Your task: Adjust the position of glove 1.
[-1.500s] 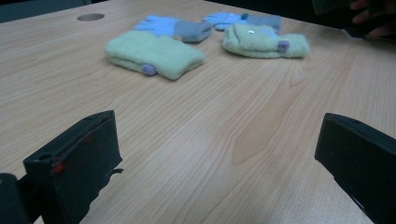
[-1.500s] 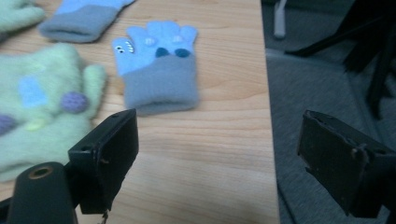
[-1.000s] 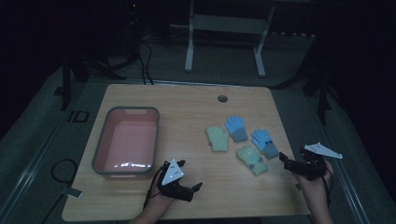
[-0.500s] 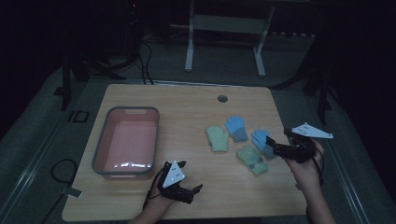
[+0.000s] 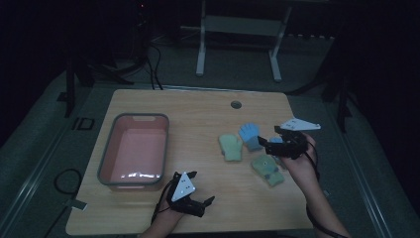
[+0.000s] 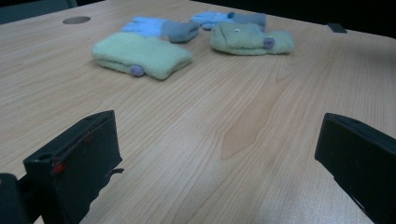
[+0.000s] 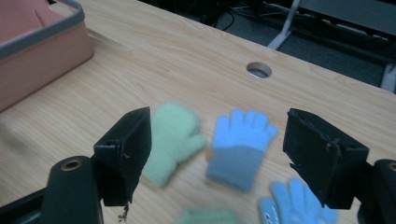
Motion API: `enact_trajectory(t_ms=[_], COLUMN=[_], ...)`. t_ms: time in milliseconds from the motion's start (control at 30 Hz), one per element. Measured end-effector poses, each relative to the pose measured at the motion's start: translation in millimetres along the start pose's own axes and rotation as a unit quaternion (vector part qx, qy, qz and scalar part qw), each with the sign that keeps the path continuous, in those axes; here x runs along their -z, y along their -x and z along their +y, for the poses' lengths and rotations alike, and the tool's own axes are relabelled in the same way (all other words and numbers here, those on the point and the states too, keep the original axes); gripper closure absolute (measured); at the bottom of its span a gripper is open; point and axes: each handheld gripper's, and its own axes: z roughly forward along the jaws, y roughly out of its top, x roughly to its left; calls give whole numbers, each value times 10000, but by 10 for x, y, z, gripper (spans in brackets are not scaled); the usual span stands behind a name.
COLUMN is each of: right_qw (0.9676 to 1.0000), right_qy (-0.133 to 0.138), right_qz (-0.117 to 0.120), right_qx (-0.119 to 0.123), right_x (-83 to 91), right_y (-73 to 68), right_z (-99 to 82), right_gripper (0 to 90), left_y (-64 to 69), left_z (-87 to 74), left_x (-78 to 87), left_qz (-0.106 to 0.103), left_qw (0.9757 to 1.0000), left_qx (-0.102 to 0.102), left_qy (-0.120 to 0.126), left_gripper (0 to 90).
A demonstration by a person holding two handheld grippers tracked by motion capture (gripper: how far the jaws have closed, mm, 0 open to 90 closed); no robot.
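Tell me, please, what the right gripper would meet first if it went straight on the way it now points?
Probably the blue glove, framed between the open jaws of the right gripper; depth is hard to judge.

Wood-grain counter [image 5: 198,106], round cable hole [image 5: 236,104] near far edge. Pink bin [image 5: 133,151] with grey rim at left. Four gloves at right: green mitten [image 5: 231,147], blue glove [image 5: 249,135] just beside it, second green mitten [image 5: 268,169] nearer front, second blue glove [image 7: 299,205], apparently partly hidden in high view.
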Motion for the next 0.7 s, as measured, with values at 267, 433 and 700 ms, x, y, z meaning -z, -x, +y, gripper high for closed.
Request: enact_trajectory(t_ms=[267, 433, 700], right_qw=[9996, 9992, 9981], right_qy=[-76, -130, -335], right_qz=[273, 373, 476], right_qx=[41, 36, 202], right_x=[-232, -384, -638], right_y=[-116, -151, -230], right_z=[132, 169, 168], right_gripper=[309, 314, 405], left_y=[10, 9, 16], left_z=[0, -1, 1], left_x=[1, 2, 1], left_qz=[14, 20, 15], left_qw=[10000, 10000, 10000], left_qx=[-46, -36, -63], left_qy=[6, 12, 5], left_gripper=[2, 2, 2])
